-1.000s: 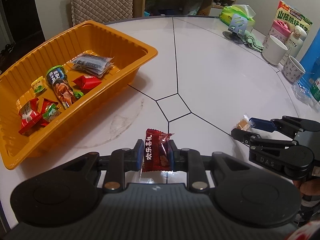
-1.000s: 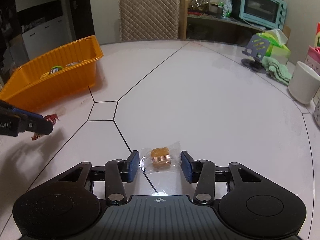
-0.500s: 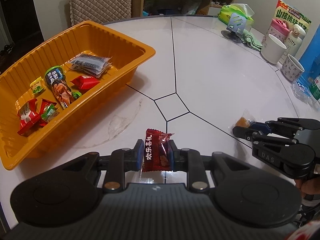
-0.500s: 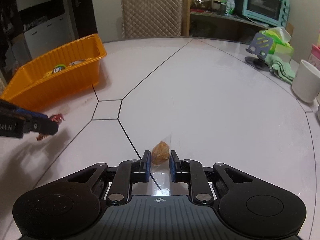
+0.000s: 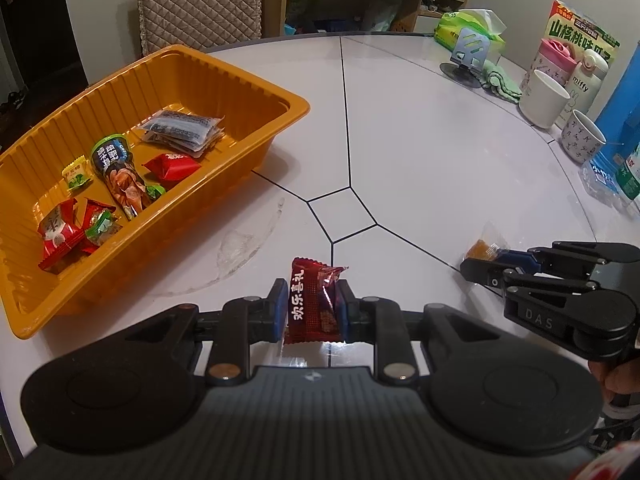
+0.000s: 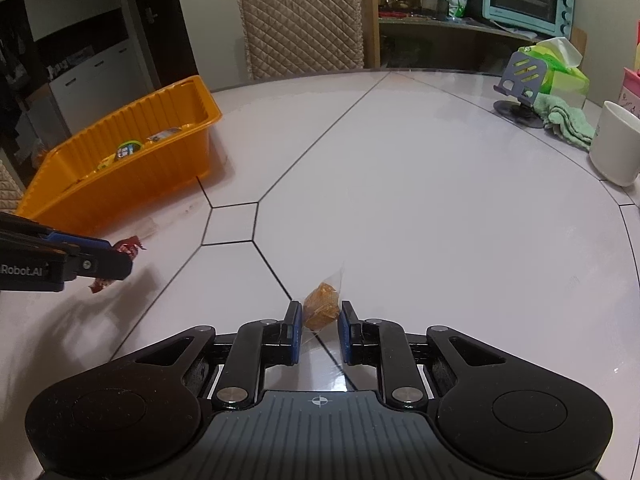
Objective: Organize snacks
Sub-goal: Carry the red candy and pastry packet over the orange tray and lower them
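Where claw (image 5: 313, 307) grips, "欢乐喜礼" packet (image 5: 312, 304)

Ribbed orange tray (image 5: 224, 80); dark red candy wrapper (image 5: 314, 300) with white lettering; white counter (image 5: 420, 140) crossed by black lines.

Dim indoor light falls from overhead, leaving soft glare on the glossy white table (image 6: 440, 200). Fisheye distortion bends the edges; the corners darken.
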